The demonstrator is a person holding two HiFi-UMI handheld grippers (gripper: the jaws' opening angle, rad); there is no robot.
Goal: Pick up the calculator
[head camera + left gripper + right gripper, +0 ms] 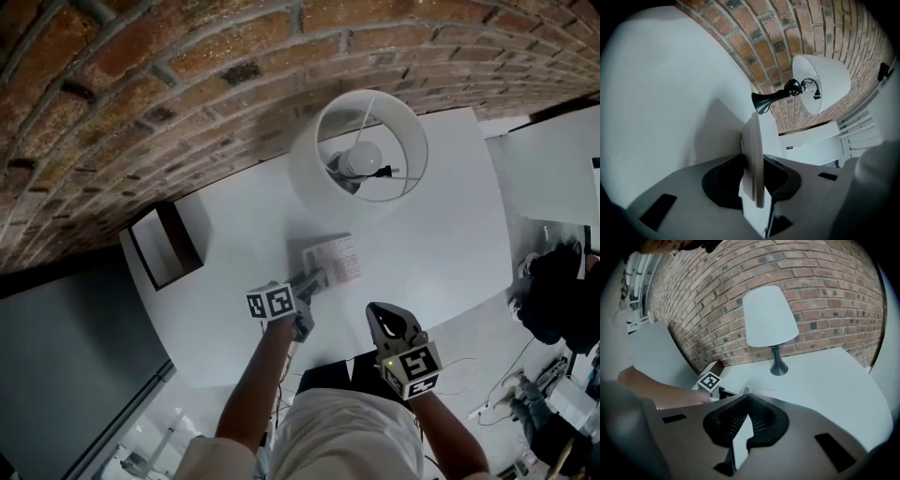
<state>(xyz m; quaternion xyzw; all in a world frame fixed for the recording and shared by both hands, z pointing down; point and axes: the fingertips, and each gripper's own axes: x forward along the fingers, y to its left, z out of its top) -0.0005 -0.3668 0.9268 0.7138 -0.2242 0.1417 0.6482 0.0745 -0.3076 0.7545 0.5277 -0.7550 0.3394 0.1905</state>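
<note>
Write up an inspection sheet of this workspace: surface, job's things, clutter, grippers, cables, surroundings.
Surface: white table, no spills seen.
Job's things: calculator near the table's middle, in front of the lamp; lifted or not, cannot tell.
Clutter: lamp with white shade; open box at the table's left edge.
Grippers: left gripper shut on the calculator's edge; right gripper shut, empty.
Cables: thin white cable beside the right gripper.
Surroundings: brick wall behind; dark heap on the floor, right.
</note>
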